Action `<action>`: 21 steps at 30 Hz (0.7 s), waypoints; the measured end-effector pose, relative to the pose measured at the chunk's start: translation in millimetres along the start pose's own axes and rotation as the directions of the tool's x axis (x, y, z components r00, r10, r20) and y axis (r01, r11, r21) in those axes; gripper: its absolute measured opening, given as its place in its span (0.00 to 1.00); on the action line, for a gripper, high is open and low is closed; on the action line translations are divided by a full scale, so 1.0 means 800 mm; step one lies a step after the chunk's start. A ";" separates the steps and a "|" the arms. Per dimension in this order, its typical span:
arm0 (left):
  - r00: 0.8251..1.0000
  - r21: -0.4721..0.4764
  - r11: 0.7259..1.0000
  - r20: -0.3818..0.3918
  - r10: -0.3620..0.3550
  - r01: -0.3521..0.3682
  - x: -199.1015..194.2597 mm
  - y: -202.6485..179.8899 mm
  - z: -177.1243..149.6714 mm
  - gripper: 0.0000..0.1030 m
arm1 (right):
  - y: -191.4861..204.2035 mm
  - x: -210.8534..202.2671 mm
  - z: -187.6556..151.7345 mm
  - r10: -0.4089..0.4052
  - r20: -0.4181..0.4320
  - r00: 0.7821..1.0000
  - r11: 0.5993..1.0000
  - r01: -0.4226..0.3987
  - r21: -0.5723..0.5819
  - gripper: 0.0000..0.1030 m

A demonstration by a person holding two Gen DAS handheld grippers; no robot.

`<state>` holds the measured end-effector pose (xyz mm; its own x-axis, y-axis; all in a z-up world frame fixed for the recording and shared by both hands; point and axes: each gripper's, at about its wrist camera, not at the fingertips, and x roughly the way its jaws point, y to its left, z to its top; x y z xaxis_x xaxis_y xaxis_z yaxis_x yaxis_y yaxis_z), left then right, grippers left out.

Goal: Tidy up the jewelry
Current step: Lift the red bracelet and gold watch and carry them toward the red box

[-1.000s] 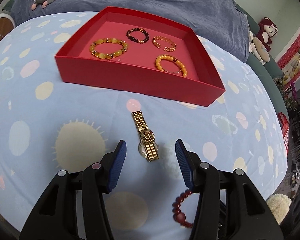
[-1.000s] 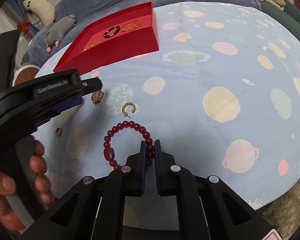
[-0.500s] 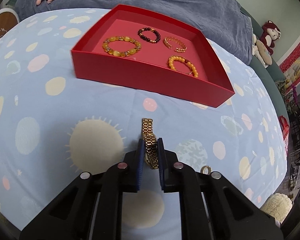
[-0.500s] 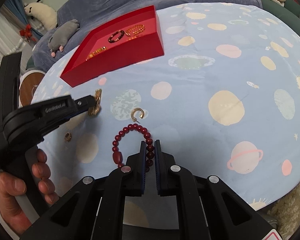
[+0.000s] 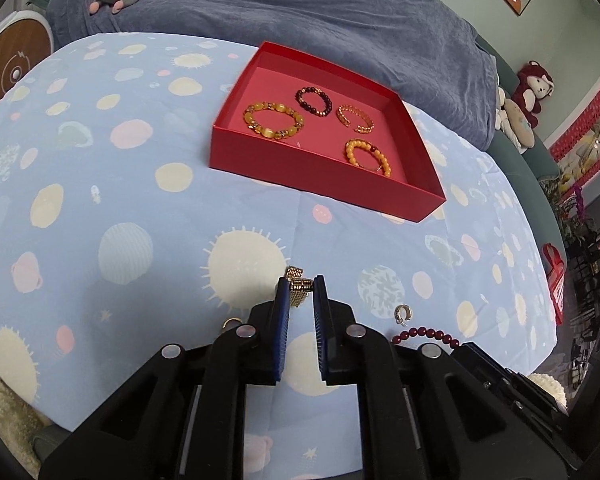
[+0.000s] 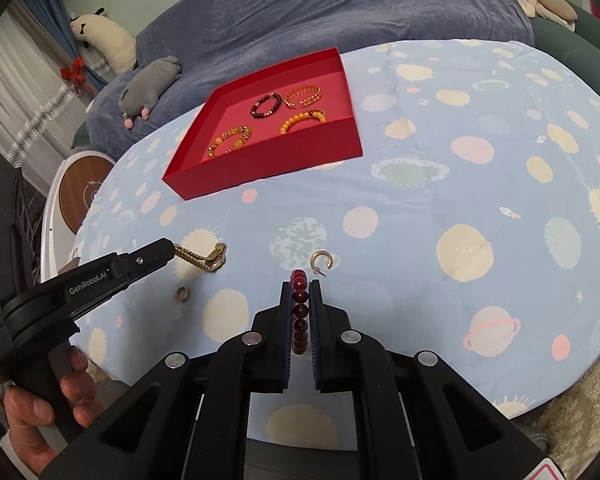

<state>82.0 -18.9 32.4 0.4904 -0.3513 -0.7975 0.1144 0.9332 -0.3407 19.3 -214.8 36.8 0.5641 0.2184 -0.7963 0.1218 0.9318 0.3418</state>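
Left gripper (image 5: 300, 290) was pinching the gold link watch (image 6: 204, 258), strap hanging out sideways past the pads, clear of the cloth (image 5: 140, 160). Right gripper (image 6: 300, 290) was clamped on the red bead bracelet (image 6: 299, 312), beads lined up along the fingers (smooth, round, glossy). A gold hoop (image 6: 321, 262) lay just beyond, a ring (image 6: 183, 294) nearby. Four bracelets sat in the red box (image 5: 312, 178) farther off.
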 end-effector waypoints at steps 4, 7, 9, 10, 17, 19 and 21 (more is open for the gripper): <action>1.000 -0.005 1.000 0.018 -0.006 0.006 -0.019 0.004 0.001 0.11 | 0.007 -0.007 0.003 0.009 0.014 1.000 1.000 -0.009 -0.006 0.07; 1.000 -0.007 1.000 0.026 -0.008 0.008 -0.029 0.005 0.004 0.11 | 0.010 -0.013 0.006 0.013 0.029 0.999 1.000 -0.013 -0.011 0.07; 1.000 -0.013 1.000 0.027 -0.011 0.011 -0.034 0.006 0.006 0.11 | 0.012 -0.017 0.010 0.017 0.039 0.999 1.000 -0.016 -0.010 0.07; 1.000 -0.017 1.000 0.029 -0.013 0.013 -0.037 0.006 0.008 0.11 | 0.012 -0.019 0.012 0.018 0.044 0.999 1.000 -0.017 -0.012 0.07; 0.998 -0.004 1.000 0.050 -0.030 0.030 -0.051 -0.002 0.035 0.11 | 0.022 -0.027 0.051 0.026 0.100 0.995 0.999 -0.023 -0.035 0.07; 0.998 0.003 0.999 0.057 -0.033 0.033 -0.051 -0.007 0.049 0.11 | 0.025 -0.027 0.068 0.027 0.120 0.992 0.999 -0.021 -0.045 0.07; 0.997 0.012 0.999 0.068 -0.043 0.042 -0.050 -0.013 0.066 0.11 | 0.030 -0.026 0.090 0.028 0.145 0.989 0.998 -0.019 -0.059 0.07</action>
<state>107.0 -10.5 94.6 0.5428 -0.3848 -0.7465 0.1452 0.9185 -0.3679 69.0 -218.1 97.7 0.6800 0.1999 -0.7054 0.0620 0.9430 0.3270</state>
